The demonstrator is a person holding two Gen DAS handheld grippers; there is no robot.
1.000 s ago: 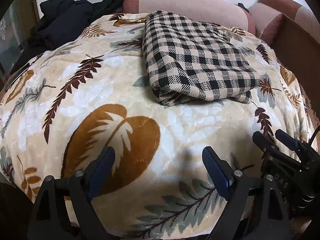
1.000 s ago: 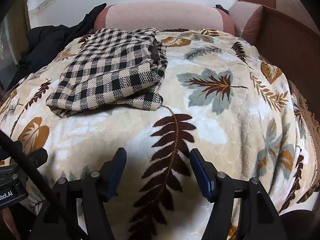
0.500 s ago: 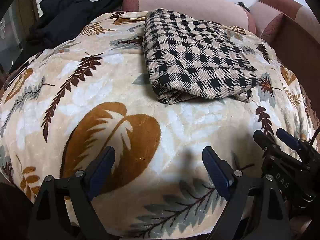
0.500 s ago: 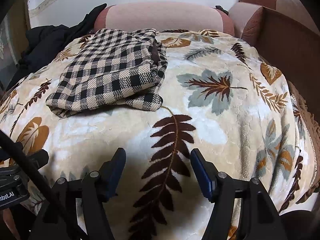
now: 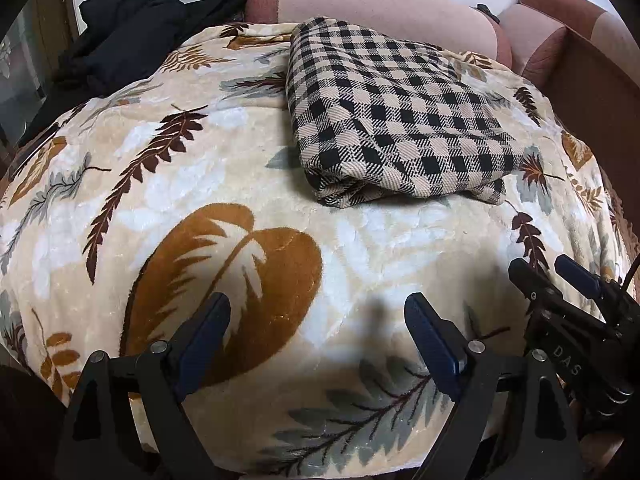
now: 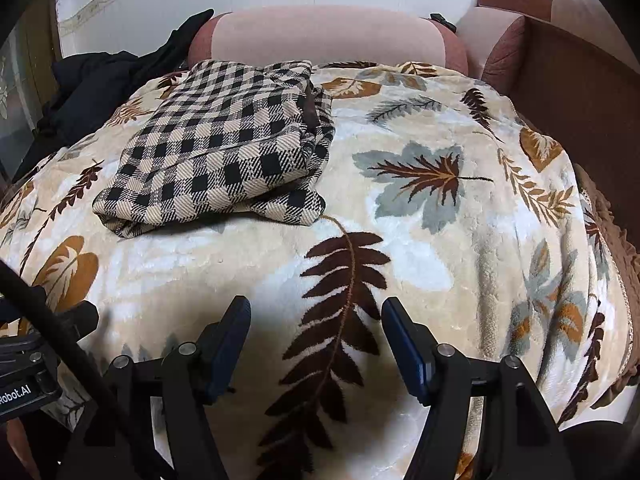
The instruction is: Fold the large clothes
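A black-and-beige checked garment (image 5: 396, 120) lies folded into a thick rectangle on a cream leaf-print blanket (image 5: 224, 184); the right wrist view has the checked garment (image 6: 224, 148) at upper left. My left gripper (image 5: 318, 308) hovers open over the blanket's near part, well short of the garment, nothing between its blue pads. My right gripper (image 6: 316, 308) is also open and empty above a brown fern print, with the garment ahead and to its left. The right gripper (image 5: 560, 276) shows at the lower right of the left wrist view.
A black garment (image 5: 132, 44) is heaped at the far left against a pink bolster (image 5: 380, 4). Brown and pink cushions (image 6: 516, 28) and a dark brown sofa side (image 6: 580, 80) bound the right. The blanket (image 6: 440, 240) drops off at the near edge.
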